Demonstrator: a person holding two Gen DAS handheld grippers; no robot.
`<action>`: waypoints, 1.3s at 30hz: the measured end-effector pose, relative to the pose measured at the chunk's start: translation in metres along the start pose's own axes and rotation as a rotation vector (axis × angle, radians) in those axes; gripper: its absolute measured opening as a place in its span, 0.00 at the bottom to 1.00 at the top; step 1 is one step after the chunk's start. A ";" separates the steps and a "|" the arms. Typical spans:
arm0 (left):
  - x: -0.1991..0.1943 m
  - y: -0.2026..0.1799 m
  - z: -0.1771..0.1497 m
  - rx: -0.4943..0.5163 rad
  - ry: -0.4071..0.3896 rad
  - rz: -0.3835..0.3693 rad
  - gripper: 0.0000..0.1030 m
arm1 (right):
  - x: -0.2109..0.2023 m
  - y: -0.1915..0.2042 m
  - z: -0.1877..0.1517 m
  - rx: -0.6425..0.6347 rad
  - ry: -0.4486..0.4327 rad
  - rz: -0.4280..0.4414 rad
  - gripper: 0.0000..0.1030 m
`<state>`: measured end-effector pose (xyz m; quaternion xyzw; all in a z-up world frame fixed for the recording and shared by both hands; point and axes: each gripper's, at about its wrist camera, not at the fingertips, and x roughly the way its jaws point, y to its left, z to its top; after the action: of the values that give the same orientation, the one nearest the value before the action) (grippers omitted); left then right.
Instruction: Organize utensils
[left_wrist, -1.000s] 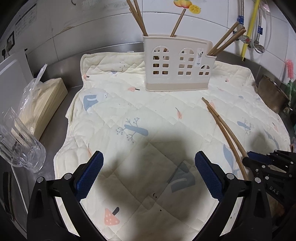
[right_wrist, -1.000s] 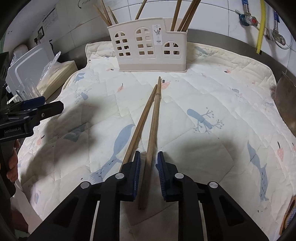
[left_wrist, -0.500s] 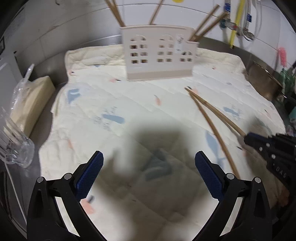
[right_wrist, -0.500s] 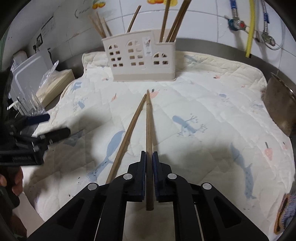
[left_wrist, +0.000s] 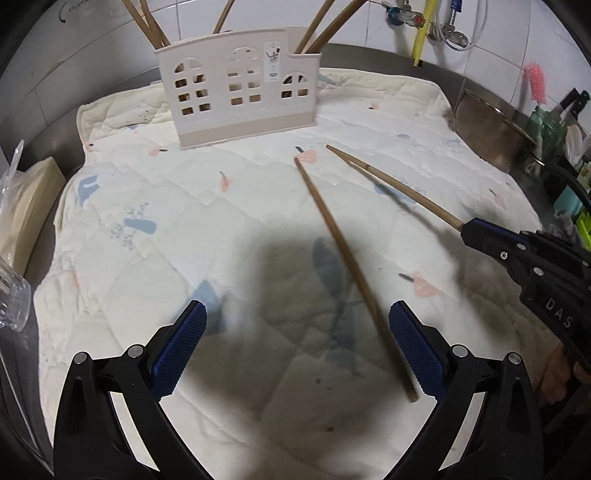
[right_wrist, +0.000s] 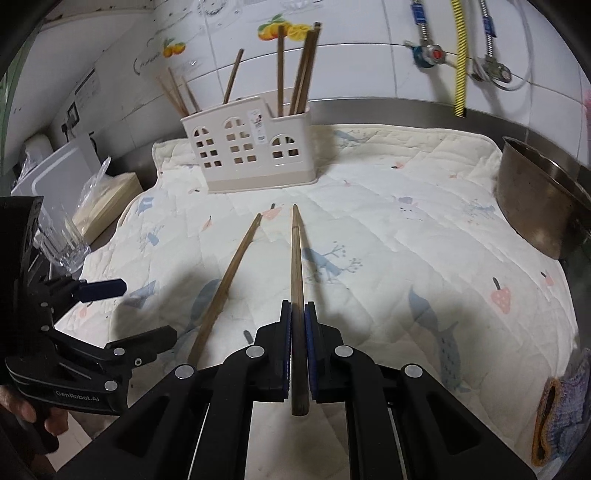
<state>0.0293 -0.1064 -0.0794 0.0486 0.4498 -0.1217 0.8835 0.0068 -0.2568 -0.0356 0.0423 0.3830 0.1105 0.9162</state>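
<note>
With our right tool (right_wrist: 298, 350) clamped on one brown wooden chopstick (right_wrist: 296, 266) and our left tool (left_wrist: 297, 345) gaping empty over its mate (left_wrist: 343, 243) on the quilted mat (left_wrist: 155, 266), both remain for the half-filled cream house-shaped plastic holder (right_wrist: 251, 151).

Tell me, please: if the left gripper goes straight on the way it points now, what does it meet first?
Probably the loose brown wooden chopstick on the cream quilted mat. It lies inside the open left gripper, near the right finger. Depth is unclear, so the mat itself may come first.
</note>
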 end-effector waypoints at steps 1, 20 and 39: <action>0.001 -0.003 0.000 -0.001 0.004 0.001 0.95 | -0.001 -0.002 -0.001 0.006 -0.004 0.001 0.07; 0.015 -0.024 0.004 -0.037 0.066 -0.101 0.58 | -0.006 -0.019 -0.004 0.066 -0.033 0.035 0.07; 0.024 -0.022 0.000 -0.060 0.120 -0.174 0.14 | -0.006 -0.017 -0.004 0.068 -0.035 0.035 0.07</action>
<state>0.0376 -0.1323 -0.0982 -0.0099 0.5077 -0.1816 0.8421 0.0031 -0.2749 -0.0374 0.0821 0.3698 0.1127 0.9186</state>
